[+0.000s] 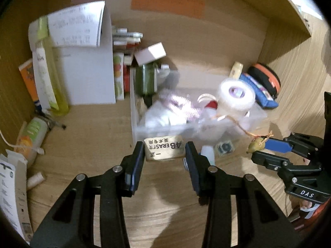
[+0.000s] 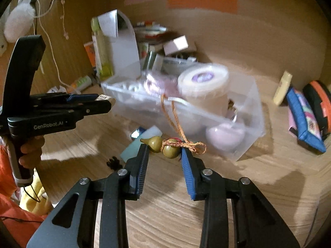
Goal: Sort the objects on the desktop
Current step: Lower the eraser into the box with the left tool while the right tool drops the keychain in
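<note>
Eraser point(image 1: 164, 150) pinched in left gripper point(image 1: 164, 152) jaws, held above wooden desk point(image 1: 93, 124) before clear bin point(image 1: 157, 130). Gourd charm point(image 2: 163, 145) clamped by right gripper point(image 2: 165, 150), cord point(image 2: 175, 119) trailed toward bin.

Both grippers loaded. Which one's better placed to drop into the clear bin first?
Probably left. The left gripper holds the eraser right at the clear bin near wall. The right gripper holds the gourd charm further back, its cord trailing toward the bin.
</note>
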Tool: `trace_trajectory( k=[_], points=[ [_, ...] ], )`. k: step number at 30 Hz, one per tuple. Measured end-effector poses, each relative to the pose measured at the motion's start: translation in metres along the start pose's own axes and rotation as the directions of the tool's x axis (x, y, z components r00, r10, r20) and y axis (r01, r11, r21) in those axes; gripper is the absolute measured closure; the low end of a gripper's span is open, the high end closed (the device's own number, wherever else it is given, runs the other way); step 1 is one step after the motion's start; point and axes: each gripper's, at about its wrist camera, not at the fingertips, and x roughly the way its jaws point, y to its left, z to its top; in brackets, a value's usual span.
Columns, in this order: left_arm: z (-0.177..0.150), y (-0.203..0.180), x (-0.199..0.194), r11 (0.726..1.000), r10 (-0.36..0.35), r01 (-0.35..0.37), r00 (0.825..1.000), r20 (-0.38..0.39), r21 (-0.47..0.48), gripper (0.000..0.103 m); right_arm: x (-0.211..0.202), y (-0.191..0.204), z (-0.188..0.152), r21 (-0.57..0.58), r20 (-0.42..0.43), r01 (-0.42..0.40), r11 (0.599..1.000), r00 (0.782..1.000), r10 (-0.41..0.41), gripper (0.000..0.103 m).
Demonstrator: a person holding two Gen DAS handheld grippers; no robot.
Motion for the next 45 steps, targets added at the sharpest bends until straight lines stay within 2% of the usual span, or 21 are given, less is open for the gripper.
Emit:
trace_trajectory(
  k=[6, 12, 19, 26, 33, 39, 45],
  points=[
    [0.016, 0.005, -0.006, 1.0, 0.0, 0.0, 0.998, 0.056, -0.004, 0.063, -0.013, -0.012, 0.01, 0.023, 0.046, 0.024, 0.999, 0.999, -0.025, 0.074],
    [0.024, 0.006, -0.003, 1.0, 0.014, -0.013, 0.997, 0.074, -0.012, 0.063, -0.017, -0.031, 0.016, 0.06, 0.059, 0.031, 0.998, 0.998, -0.035, 0.074],
    [0.032, 0.005, 0.009, 1.0, 0.009, -0.009, 0.997, 0.07, -0.007, 0.063, -0.009, -0.046, 0.022, 0.071, 0.055, 0.067, 0.995, 0.996, -0.071, 0.074],
    [0.032, 0.004, 0.03, 1.0, 0.011, -0.011, 0.999, 0.03, 0.002, 0.063, 0.003, -0.06, 0.026, 0.082, 0.037, 0.093, 0.992, 0.995, -0.096, 0.074],
    [0.033, 0.002, 0.041, 0.999, 0.039, -0.039, 0.999, 0.021, 0.017, 0.063, 0.015, -0.066, 0.029, 0.08, 0.019, 0.082, 0.993, 0.996, -0.084, 0.074],
    [0.035, -0.003, 0.048, 0.999, 0.03, -0.03, 1.0, 0.008, 0.033, 0.063, 0.021, -0.068, 0.033, 0.07, 0.012, 0.079, 0.994, 0.997, -0.08, 0.074],
    [0.035, -0.011, 0.05, 0.996, 0.059, -0.06, 0.998, 0.018, 0.068, 0.063, 0.025, -0.068, 0.035, 0.067, 0.01, 0.075, 0.995, 0.997, -0.076, 0.074]
  ],
)
